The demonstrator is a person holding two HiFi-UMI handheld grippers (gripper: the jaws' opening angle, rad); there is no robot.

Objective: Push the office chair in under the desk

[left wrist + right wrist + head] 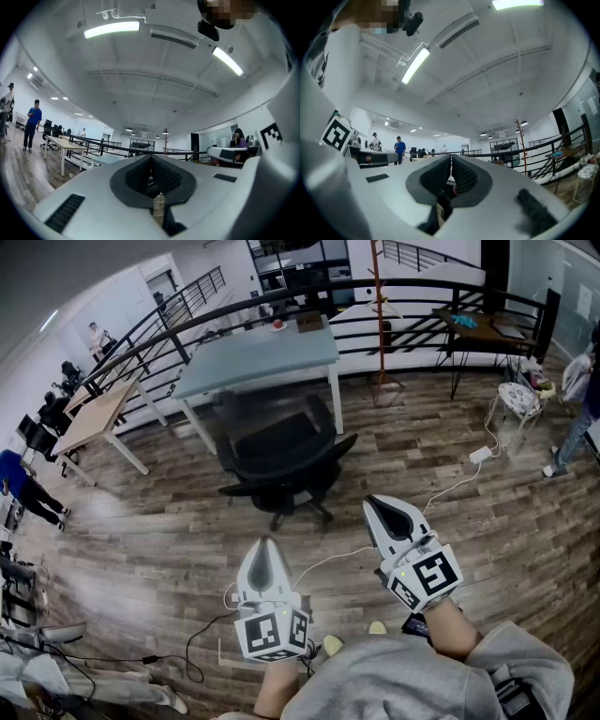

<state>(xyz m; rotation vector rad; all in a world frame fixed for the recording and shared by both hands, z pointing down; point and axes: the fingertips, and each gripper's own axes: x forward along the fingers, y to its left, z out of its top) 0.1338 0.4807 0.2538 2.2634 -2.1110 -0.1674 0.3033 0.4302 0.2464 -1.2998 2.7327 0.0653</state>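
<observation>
Ahead of me, on the wooden floor (159, 540): a black office chair (281, 460) stands on its wheeled base, somewhat blurred in my head view.
Chair and counter: the chair stands just on my side of the pale blue-grey counter (262, 354), lined up between its white legs. The seat is out from under the top, and only the chair's far part meets the counter's near edge.
Left gripper (265, 546): its own view shows me the jaws pressed together with nothing between the pads. It points towards the chair and is clear of it.
Right gripper (379, 509): the jaws are closed the same way and it holds nothing. In the head view its tip lies closer to the chair's base than the left one, but it does not touch.
My arms: grey sleeves (412, 681) fill the bottom of the head view, behind both marker cubes.
Floor clutter: a white cable (457, 486) runs across the boards from the right towards my feet.
Beyond the counter: a black railing (422, 285) curves along the edge of the floor.
Off to the left: a wooden table (94, 418) on white legs stands well apart from the chair.
</observation>
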